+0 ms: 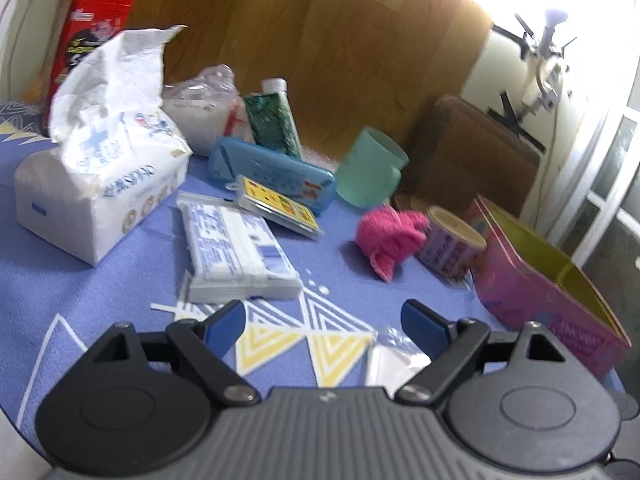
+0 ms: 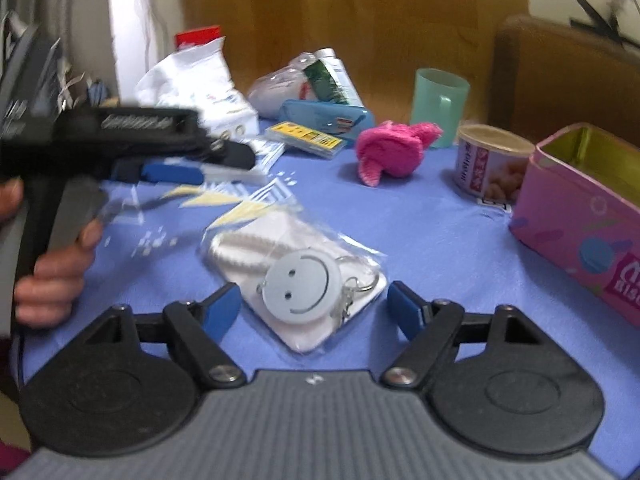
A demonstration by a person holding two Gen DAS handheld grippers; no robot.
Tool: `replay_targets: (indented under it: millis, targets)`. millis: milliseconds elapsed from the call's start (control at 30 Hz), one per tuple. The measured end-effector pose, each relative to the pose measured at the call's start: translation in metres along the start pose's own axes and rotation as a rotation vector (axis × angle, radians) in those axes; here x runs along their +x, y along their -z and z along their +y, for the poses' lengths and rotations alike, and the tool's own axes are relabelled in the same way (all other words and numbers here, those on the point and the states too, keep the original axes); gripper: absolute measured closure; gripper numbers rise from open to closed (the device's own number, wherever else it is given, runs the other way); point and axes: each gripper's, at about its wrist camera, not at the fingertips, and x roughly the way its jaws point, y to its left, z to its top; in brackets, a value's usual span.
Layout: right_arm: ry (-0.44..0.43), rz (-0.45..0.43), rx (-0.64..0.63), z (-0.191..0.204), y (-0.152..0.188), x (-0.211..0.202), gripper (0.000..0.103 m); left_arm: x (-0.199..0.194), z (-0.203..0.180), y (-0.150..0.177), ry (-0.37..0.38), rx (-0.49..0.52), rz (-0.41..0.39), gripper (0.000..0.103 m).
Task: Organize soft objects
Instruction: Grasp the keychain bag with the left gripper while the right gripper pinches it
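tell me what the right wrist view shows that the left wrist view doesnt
Only the right wrist view shows the smiley keychain packet in full, between the open right gripper fingers, plus the left gripper from the side with the hand holding it.

Only the left wrist view shows the flat white-and-blue packet clearly, ahead of the open left gripper.

Both show the pink knitted item, green cup, pink tin and tissue pack.

Blue tablecloth point(image 1: 100, 292) – white and yellow triangles; pink knitted toy point(image 1: 390, 236); mint-green cup point(image 1: 370, 172); pink tin point(image 2: 580, 216) – yellow-green inside; pale-blue smiley keyring point(image 2: 302, 286).
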Motion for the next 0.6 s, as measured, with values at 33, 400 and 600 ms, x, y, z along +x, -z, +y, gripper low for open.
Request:
replay_targets:
  millis: [33,400,600]
  targets:
    - [0.0,-0.002,-0.017,0.001,0.002,-0.002,0.019,-0.001,-0.004,0.001,0.006,0.017,0.014,0.015]
    - [-0.017,0.011,-0.039,-0.006,0.0,0.003,0.017,0.005,-0.048,0.025,0.082,0.133,0.136,0.003]
    - [0.003,-0.025,-0.053,0.001,0.004,-0.003,0.03,0.007,-0.059,0.027,0.08,0.143,0.141,0.011]
